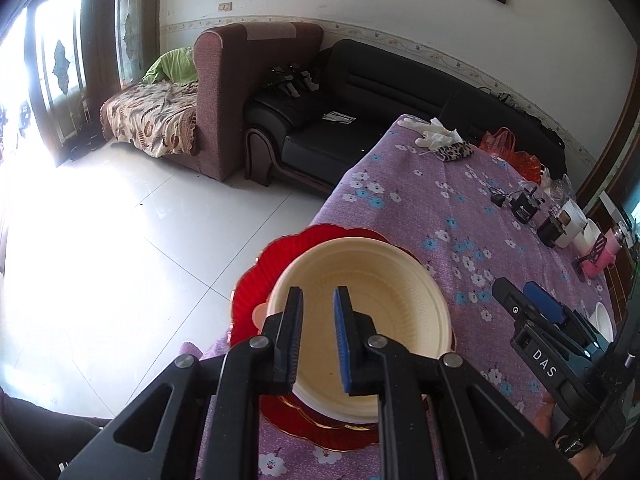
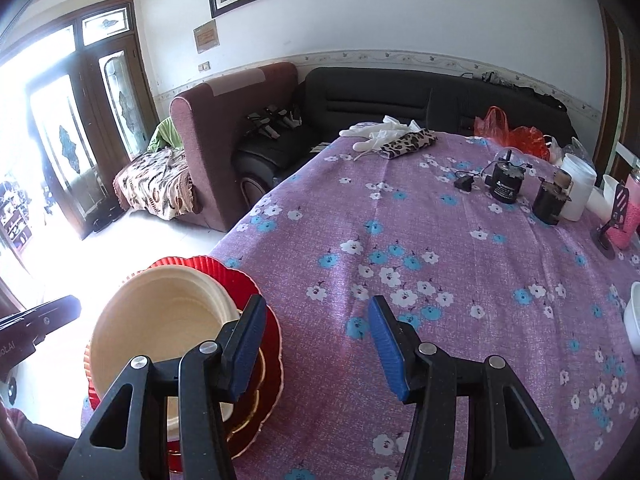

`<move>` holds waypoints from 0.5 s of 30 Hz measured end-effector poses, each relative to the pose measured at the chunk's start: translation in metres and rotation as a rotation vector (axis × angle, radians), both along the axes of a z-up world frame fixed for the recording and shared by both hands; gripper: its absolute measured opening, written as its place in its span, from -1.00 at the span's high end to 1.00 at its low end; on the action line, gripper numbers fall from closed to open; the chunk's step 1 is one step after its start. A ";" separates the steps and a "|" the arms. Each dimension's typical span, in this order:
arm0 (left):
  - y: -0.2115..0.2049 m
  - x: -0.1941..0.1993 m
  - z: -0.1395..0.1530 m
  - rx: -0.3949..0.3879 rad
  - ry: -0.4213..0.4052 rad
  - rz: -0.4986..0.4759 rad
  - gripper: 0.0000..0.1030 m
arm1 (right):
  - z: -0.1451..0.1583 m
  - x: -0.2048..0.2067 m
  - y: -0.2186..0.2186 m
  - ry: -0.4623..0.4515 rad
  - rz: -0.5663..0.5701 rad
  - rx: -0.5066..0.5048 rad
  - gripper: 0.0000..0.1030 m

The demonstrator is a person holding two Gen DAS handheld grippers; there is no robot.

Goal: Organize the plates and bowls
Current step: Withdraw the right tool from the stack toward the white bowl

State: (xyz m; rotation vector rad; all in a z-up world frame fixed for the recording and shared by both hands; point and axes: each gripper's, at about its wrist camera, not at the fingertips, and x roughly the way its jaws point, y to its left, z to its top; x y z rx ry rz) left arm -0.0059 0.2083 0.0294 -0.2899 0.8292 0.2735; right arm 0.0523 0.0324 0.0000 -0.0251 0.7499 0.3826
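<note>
A cream bowl (image 1: 360, 316) sits on a red scalloped plate (image 1: 256, 284) at the table's near left corner. My left gripper (image 1: 318, 320) hovers over the bowl with a small gap between its blue pads, holding nothing. In the right wrist view the same bowl (image 2: 160, 328) and red plate (image 2: 224, 276) lie at lower left. My right gripper (image 2: 316, 344) is wide open and empty over the purple cloth, just right of the plate. It also shows in the left wrist view (image 1: 544, 328). A white bowl (image 2: 634, 320) sits at the right edge.
The table has a purple flowered cloth (image 2: 400, 220). At its far side lie white gloves (image 2: 380, 128), a leopard pouch (image 2: 408, 142), orange bags (image 2: 516, 132), black devices (image 2: 504, 184), white cups (image 2: 576, 188) and a pink item (image 2: 630, 216). Sofas (image 2: 360, 96) stand behind.
</note>
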 end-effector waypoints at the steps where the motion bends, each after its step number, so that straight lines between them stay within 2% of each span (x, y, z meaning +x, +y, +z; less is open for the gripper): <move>1: -0.008 0.002 0.000 0.005 0.000 -0.016 0.69 | 0.000 0.000 -0.006 0.002 -0.008 0.003 -0.11; 12: -0.118 0.029 -0.016 0.034 0.052 -0.200 0.69 | -0.001 -0.004 -0.104 0.015 -0.126 0.026 -0.11; 14: -0.139 0.034 -0.024 0.029 0.072 -0.234 0.66 | -0.002 -0.005 -0.122 0.016 -0.146 0.024 -0.11; 15: -0.149 0.037 -0.028 0.028 0.083 -0.251 0.57 | -0.003 -0.006 -0.132 0.017 -0.157 0.024 -0.11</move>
